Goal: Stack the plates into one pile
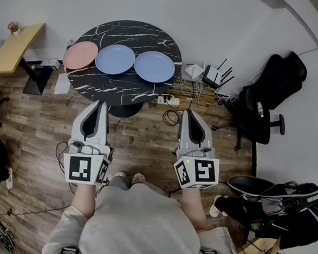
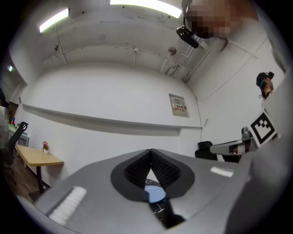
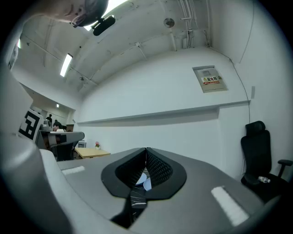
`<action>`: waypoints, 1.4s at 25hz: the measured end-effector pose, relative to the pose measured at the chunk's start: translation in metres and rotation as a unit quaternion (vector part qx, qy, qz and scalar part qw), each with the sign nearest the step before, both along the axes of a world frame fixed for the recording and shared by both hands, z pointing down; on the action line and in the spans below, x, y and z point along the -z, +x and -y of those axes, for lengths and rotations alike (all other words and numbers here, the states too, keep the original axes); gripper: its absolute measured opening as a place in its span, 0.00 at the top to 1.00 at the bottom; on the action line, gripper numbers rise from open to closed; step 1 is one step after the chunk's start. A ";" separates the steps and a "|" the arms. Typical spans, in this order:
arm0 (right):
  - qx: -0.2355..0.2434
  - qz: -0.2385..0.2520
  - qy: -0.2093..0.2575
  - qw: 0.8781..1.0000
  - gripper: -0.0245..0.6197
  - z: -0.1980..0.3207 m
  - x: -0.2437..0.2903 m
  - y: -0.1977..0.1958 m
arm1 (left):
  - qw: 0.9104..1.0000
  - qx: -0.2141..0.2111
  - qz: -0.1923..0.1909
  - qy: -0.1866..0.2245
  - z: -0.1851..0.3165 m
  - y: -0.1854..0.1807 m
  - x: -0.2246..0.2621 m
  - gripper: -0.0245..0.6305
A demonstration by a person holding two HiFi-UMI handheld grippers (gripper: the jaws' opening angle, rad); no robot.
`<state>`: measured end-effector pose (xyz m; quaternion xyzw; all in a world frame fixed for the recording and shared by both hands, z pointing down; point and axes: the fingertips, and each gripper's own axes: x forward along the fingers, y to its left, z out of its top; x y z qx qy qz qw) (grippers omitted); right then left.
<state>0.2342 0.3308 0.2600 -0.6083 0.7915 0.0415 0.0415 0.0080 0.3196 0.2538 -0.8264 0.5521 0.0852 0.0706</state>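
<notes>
Three plates lie in a row on a round black marble table [image 1: 123,88]: a pink plate [image 1: 80,55] at the left, a blue plate [image 1: 115,59] in the middle, and another blue plate [image 1: 154,66] at the right. My left gripper [image 1: 102,104] and right gripper [image 1: 188,113] hang side by side over the wooden floor, short of the table's near edge. Both are shut and hold nothing. In the left gripper view a sliver of a blue plate [image 2: 155,195] shows through the slit between the jaws; in the right gripper view the blue plates [image 3: 143,181] show the same way.
A power strip [image 1: 168,100], cables and routers [image 1: 210,76] lie on the floor right of the table. A black office chair [image 1: 264,98] stands at the right. A wooden desk [image 1: 15,46] is at the far left. The person's feet [image 1: 128,177] are below the grippers.
</notes>
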 end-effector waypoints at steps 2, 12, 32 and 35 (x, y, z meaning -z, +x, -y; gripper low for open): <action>0.000 -0.001 0.000 1.000 0.95 0.000 0.002 0.000 | 1.000 -0.007 -0.004 -0.009 0.001 0.003 -0.002 0.87; 0.005 -0.002 0.001 1.000 0.95 0.009 0.005 0.004 | 1.000 -0.001 0.016 -0.012 0.008 0.014 -0.002 0.87; 0.009 0.014 -0.016 1.000 0.95 0.054 -0.015 0.032 | 0.999 -0.018 -0.003 -0.041 0.061 0.047 -0.019 0.87; 0.004 0.014 -0.017 1.000 0.95 0.079 -0.018 0.035 | 0.999 -0.024 -0.005 -0.044 0.088 0.051 -0.021 0.87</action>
